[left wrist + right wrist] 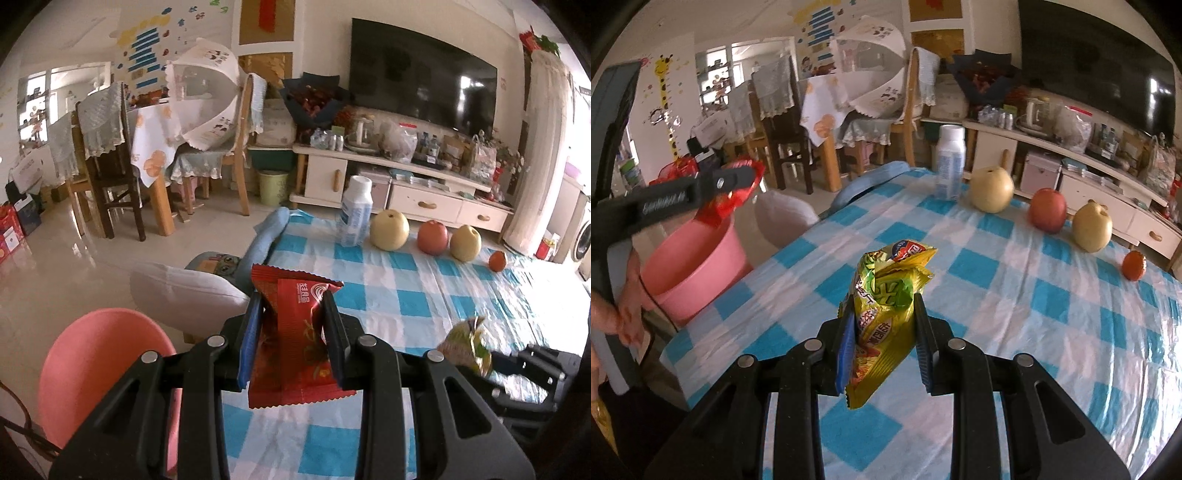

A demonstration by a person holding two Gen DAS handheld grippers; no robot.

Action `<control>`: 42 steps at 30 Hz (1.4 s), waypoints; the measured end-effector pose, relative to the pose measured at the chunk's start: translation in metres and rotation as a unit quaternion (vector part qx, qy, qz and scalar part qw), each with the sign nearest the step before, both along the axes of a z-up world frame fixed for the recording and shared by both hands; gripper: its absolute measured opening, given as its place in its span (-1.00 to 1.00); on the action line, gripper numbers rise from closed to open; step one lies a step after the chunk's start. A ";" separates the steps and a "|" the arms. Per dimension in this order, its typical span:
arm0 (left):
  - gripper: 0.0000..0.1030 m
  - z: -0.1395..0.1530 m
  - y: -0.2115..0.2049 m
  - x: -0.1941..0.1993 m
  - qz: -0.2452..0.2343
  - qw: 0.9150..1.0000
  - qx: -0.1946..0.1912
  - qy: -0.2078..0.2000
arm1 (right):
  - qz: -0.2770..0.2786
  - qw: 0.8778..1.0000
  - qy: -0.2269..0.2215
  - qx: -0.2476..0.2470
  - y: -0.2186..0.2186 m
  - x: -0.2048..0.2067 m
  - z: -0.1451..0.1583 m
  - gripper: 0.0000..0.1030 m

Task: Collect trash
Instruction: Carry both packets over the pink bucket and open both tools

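Observation:
My left gripper (293, 295) is shut on a red snack wrapper (291, 339) and holds it above the table's left edge, beside a pink plastic bin (92, 362). In the right wrist view the left gripper (746, 177) with the red wrapper (735, 199) hangs over the pink bin (698, 273). My right gripper (884, 302) is shut on a crumpled yellow-green snack bag (886, 314) above the checked tablecloth (1015, 314). That bag also shows in the left wrist view (467, 343).
At the table's far side stand a white bottle (949, 166), two yellow pears (991, 190), a red apple (1048, 210) and a small orange (1134, 265). A grey cushion (184, 295) lies beyond the bin. Dining chairs and a TV cabinet stand behind.

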State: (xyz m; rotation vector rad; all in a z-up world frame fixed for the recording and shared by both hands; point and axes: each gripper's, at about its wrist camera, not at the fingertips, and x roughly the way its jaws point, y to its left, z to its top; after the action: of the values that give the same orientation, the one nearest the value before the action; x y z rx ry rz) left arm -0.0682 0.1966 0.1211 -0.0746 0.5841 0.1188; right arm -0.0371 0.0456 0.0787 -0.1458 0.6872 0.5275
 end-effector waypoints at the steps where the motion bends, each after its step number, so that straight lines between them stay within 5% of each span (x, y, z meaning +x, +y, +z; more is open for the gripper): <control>1: -0.34 0.001 0.004 -0.002 0.002 1.000 -0.001 -0.002 | 0.001 1.000 0.001 0.000 0.002 -0.002 -0.001 -0.42; 26: -0.34 0.008 0.106 -0.041 0.090 0.996 -0.026 -0.009 | 0.058 0.998 0.017 0.009 0.092 -0.047 0.009 -0.42; 42: -0.34 -0.001 0.173 -0.063 0.164 0.985 -0.047 0.000 | 0.143 0.990 0.007 -0.015 0.199 -0.053 0.022 -0.42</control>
State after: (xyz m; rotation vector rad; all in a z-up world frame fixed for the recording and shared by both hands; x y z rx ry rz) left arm -0.1309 0.3697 0.1201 -0.2619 0.5740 0.4105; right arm -0.0899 0.2451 0.1010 -0.2708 0.6920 0.7935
